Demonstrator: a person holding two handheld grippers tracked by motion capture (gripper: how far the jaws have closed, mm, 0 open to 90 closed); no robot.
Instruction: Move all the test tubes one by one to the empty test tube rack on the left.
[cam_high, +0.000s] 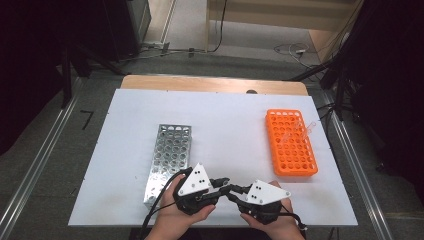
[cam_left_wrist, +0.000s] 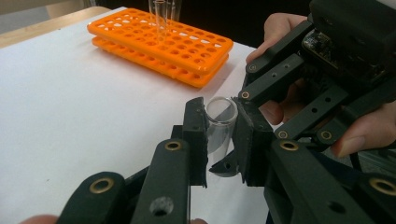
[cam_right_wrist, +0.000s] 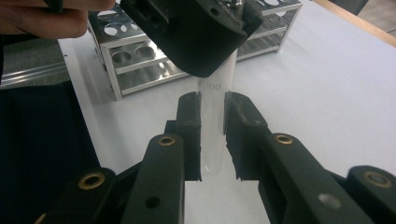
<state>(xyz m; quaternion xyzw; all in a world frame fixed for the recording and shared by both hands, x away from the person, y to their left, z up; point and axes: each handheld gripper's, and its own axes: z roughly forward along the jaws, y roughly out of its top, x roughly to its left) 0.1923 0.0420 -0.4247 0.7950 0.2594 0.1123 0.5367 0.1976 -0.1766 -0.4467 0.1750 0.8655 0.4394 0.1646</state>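
On the white table (cam_high: 225, 120), both claws (cam_high: 227, 189) clamp one glass tube (cam_right_wrist: 215, 116); tubes stand in the orange rack (cam_high: 291, 145).

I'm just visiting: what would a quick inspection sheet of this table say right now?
Surface: white table, wooden edge at the far side.
Job's things: clear tube held between both grippers; orange rack with a few tubes; metal rack.
Clutter: nothing seen.
Grippers: left gripper and right gripper both shut on the tube, meeting near the table's front edge.
Cables: black cable trailing from the left gripper.
Surroundings: grey floor, cords beyond the table.
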